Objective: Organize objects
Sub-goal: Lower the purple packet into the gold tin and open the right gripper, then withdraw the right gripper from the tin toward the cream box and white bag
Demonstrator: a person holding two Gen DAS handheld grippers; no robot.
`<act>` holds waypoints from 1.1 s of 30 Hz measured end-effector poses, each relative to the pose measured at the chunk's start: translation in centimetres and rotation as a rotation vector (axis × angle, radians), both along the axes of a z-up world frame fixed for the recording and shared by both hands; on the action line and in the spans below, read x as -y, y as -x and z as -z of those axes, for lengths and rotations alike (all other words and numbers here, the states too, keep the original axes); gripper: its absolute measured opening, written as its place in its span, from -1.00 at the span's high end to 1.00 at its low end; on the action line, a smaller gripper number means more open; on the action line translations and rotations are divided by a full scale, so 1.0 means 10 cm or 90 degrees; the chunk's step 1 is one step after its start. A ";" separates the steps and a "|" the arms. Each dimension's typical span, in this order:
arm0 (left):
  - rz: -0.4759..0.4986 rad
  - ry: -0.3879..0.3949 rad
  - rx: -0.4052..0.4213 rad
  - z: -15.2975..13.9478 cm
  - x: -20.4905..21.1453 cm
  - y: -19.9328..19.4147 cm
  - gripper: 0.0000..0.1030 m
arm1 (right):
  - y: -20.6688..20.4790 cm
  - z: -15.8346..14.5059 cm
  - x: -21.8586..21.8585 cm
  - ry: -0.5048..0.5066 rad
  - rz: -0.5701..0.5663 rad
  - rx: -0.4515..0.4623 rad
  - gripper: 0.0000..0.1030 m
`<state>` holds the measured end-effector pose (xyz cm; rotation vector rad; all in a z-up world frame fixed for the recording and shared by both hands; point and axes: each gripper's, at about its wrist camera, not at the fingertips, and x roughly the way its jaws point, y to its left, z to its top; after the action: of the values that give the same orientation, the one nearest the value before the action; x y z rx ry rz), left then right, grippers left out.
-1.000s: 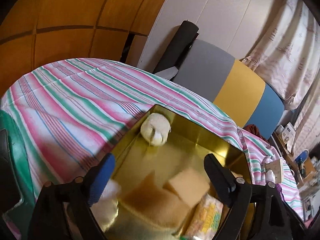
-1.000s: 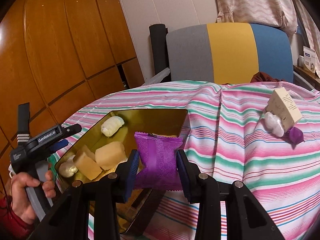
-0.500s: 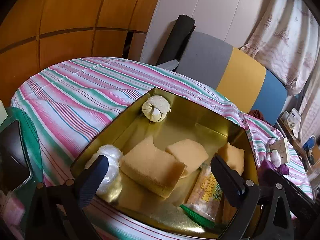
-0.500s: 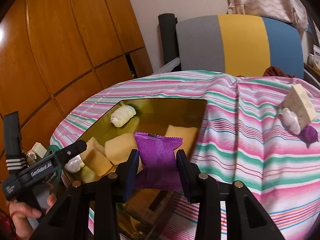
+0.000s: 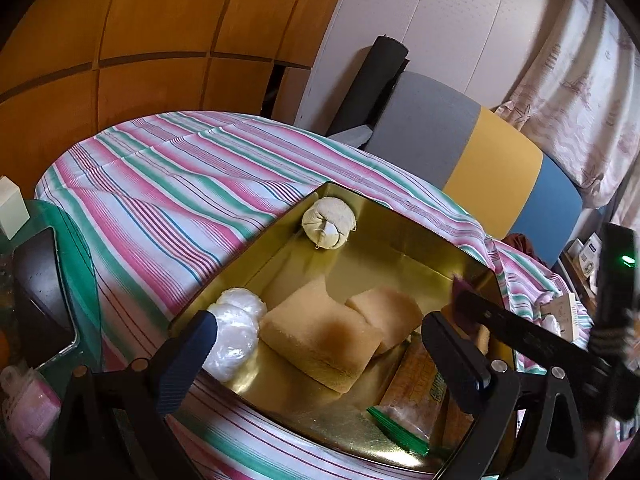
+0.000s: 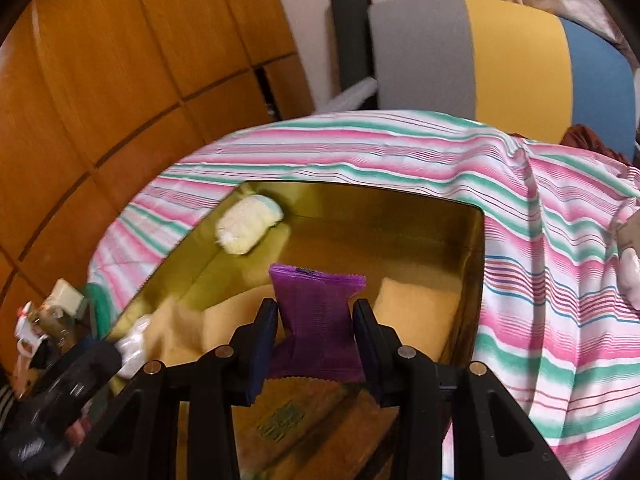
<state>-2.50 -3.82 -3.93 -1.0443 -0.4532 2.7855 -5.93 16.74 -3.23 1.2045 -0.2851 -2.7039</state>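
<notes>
A gold tin [image 5: 404, 240] [image 6: 360, 208] sits on the striped tablecloth. In it lie a cream wrapped bun [image 5: 329, 228] [image 6: 249, 225], a white wrapped ball [image 5: 236, 334], tan sponge-like blocks [image 5: 320, 338] [image 6: 416, 312] and an orange snack packet [image 5: 416, 392]. My right gripper [image 6: 316, 328] is shut on a purple packet [image 6: 316, 304] and holds it over the tin's near part. My left gripper [image 5: 320, 356] is open and empty at the tin's near edge. The right gripper's arm [image 5: 520, 328] enters the left wrist view from the right.
A phone [image 5: 44, 292] and a small white box [image 5: 12, 208] lie on a green mat at left. A small carton [image 5: 564, 316] and wrapped sweets sit right of the tin. A grey, yellow and blue chair [image 6: 480, 52] stands behind the table.
My right gripper has carried the purple packet forward over the tin. My left gripper has drawn back toward the tin's near edge.
</notes>
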 end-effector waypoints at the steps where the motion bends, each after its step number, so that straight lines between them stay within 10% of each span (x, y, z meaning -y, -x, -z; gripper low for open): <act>1: 0.001 -0.001 0.001 0.00 0.00 0.00 -1.00 | 0.05 0.02 -0.01 0.003 0.006 0.007 0.22; 33: 0.160 0.057 -0.017 -0.05 -0.77 -0.34 -1.00 | -0.69 -0.04 -0.81 -0.049 0.114 -0.023 0.10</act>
<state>0.88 3.85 -3.43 -1.0032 -0.1801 2.6120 0.95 24.81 -2.80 1.2031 -0.3012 -2.9114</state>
